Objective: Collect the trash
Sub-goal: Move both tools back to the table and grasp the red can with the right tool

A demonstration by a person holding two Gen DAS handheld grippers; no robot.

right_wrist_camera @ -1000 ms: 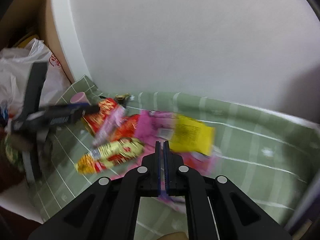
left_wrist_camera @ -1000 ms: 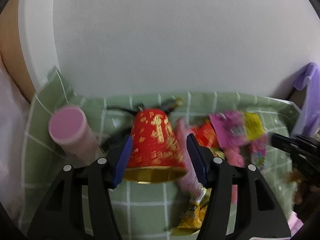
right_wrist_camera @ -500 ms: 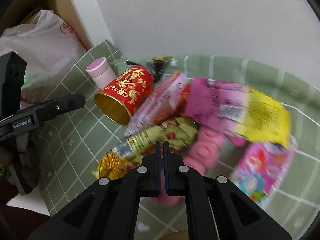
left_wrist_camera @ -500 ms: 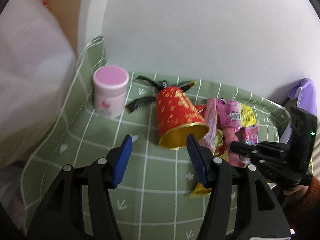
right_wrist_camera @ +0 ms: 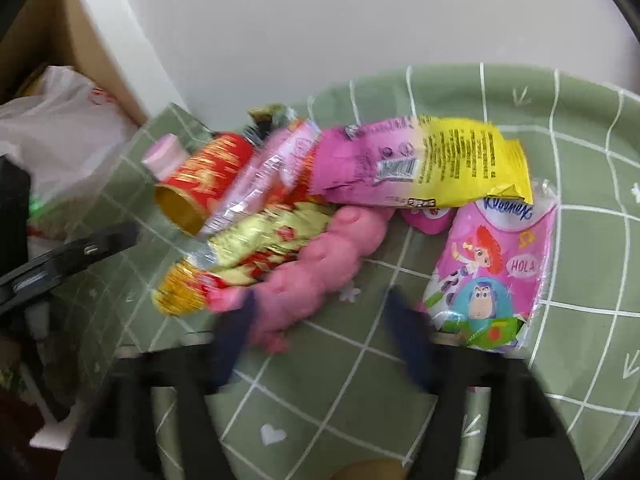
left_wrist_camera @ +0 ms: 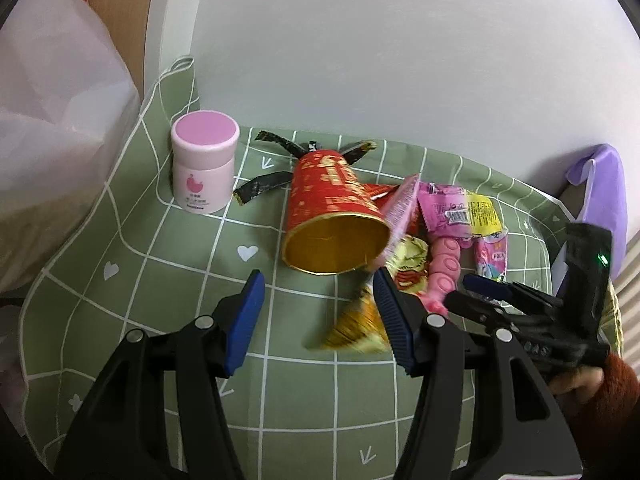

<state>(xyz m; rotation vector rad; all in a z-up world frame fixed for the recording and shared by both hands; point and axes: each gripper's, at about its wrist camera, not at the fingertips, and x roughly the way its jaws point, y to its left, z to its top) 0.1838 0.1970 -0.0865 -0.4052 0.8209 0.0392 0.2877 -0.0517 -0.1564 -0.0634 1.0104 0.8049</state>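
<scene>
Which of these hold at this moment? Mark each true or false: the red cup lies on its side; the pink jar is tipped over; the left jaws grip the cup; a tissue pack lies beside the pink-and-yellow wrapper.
1. The red cup lies on its side. True.
2. The pink jar is tipped over. False: it stands upright on the green cloth.
3. The left gripper grips the cup. False: its jaws are open, short of the cup.
4. A tissue pack lies beside the pink-and-yellow wrapper. True.

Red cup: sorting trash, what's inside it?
The red cup lies on its side, mouth toward the left camera. Its gold lining looks bare; the deepest part near the base is out of sight.
</scene>
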